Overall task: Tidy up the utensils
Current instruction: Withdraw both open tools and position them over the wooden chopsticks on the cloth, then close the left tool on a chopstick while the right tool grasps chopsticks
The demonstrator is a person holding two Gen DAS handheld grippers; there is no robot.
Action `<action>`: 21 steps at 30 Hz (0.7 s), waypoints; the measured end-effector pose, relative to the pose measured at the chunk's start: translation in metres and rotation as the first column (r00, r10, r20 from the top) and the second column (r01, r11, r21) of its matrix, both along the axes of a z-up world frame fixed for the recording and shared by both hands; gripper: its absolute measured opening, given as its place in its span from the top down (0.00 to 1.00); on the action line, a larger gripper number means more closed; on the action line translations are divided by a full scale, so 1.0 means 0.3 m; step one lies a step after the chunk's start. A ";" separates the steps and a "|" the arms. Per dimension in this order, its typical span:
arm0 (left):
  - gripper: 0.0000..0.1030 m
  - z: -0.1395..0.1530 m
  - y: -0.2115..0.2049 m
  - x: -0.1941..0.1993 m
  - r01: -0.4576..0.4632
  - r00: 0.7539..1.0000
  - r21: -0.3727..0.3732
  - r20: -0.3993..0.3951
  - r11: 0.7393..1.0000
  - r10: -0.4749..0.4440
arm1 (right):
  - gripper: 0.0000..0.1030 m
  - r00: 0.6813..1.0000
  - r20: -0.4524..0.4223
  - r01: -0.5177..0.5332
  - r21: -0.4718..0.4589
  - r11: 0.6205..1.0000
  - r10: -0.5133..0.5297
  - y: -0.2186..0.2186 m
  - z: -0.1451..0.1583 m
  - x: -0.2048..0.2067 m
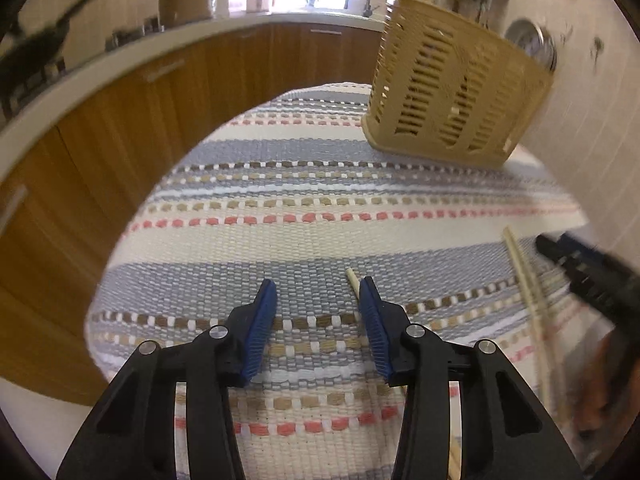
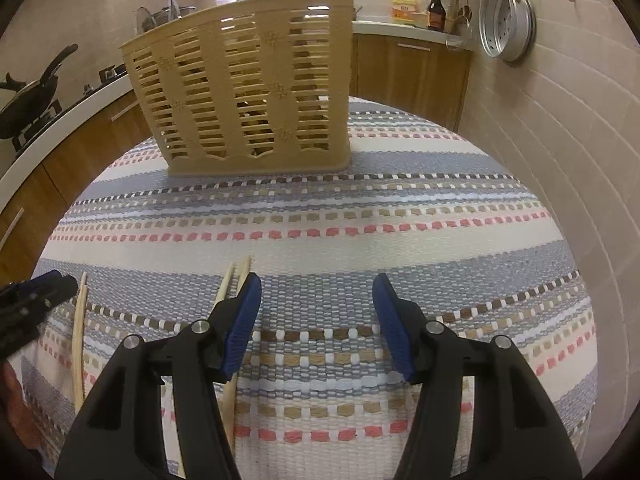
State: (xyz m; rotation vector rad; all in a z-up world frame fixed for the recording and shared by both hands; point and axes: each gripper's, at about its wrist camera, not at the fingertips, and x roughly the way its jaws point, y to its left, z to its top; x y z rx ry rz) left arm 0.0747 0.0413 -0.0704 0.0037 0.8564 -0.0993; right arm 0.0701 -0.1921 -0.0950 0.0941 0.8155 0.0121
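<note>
A tan slotted plastic utensil basket (image 2: 248,92) stands at the far side of the striped cloth; it also shows in the left wrist view (image 1: 452,88). Pale wooden chopsticks lie on the cloth. My left gripper (image 1: 318,304) is open and empty, with one chopstick (image 1: 353,280) just beside its right finger. Two more chopsticks (image 1: 528,292) lie to its right. My right gripper (image 2: 316,300) is open and empty; two chopsticks (image 2: 232,280) lie under its left finger, another chopstick (image 2: 79,332) lies far left.
The striped woven cloth (image 2: 400,208) covers a round table. A tiled wall (image 2: 560,152) stands close on the right. Wooden cabinets and a counter (image 1: 120,112) with a pan and pots run behind. The other gripper shows at each view's edge (image 1: 592,272) (image 2: 32,300).
</note>
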 end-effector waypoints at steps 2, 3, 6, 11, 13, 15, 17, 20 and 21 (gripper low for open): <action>0.61 0.005 -0.003 -0.006 0.003 1.000 0.003 0.000 1.000 -0.003 | 0.47 1.000 0.004 0.002 0.004 1.000 -0.002 -0.006 0.002 -0.007; 0.61 0.007 -0.003 -0.005 0.007 1.000 -0.012 -0.006 1.000 -0.007 | 0.47 1.000 0.007 0.002 0.004 1.000 -0.002 -0.005 0.002 -0.009; 0.61 0.006 -0.006 -0.007 0.010 1.000 -0.006 -0.005 1.000 -0.010 | 0.47 1.000 0.017 0.003 -0.006 1.000 -0.003 -0.002 0.007 -0.014; 0.61 0.002 -0.024 -0.006 0.010 1.000 0.010 0.013 1.000 -0.010 | 0.47 1.000 0.022 0.004 0.007 1.000 -0.004 -0.006 0.009 -0.016; 0.65 -0.001 -0.025 -0.003 0.025 1.000 0.001 0.013 1.000 -0.025 | 0.47 1.000 0.017 0.005 0.017 1.000 -0.005 -0.012 0.008 -0.015; 0.82 0.000 -0.015 -0.005 0.059 0.998 -0.001 0.013 0.998 -0.059 | 0.47 1.000 0.011 0.002 0.026 1.000 -0.002 -0.016 0.006 -0.012; 0.91 0.000 -0.004 -0.001 0.078 0.997 0.035 0.014 0.996 -0.079 | 0.47 1.000 0.008 -0.002 0.033 0.999 0.002 -0.016 0.004 -0.009; 0.92 0.008 0.035 0.010 0.134 0.991 -0.032 -0.007 0.990 -0.134 | 0.47 1.000 0.007 -0.002 0.035 0.999 0.002 -0.018 0.004 -0.007; 0.92 0.010 0.047 0.014 0.146 0.989 -0.061 -0.018 0.987 -0.147 | 0.47 1.000 0.009 -0.001 0.037 0.999 0.001 -0.019 0.006 -0.008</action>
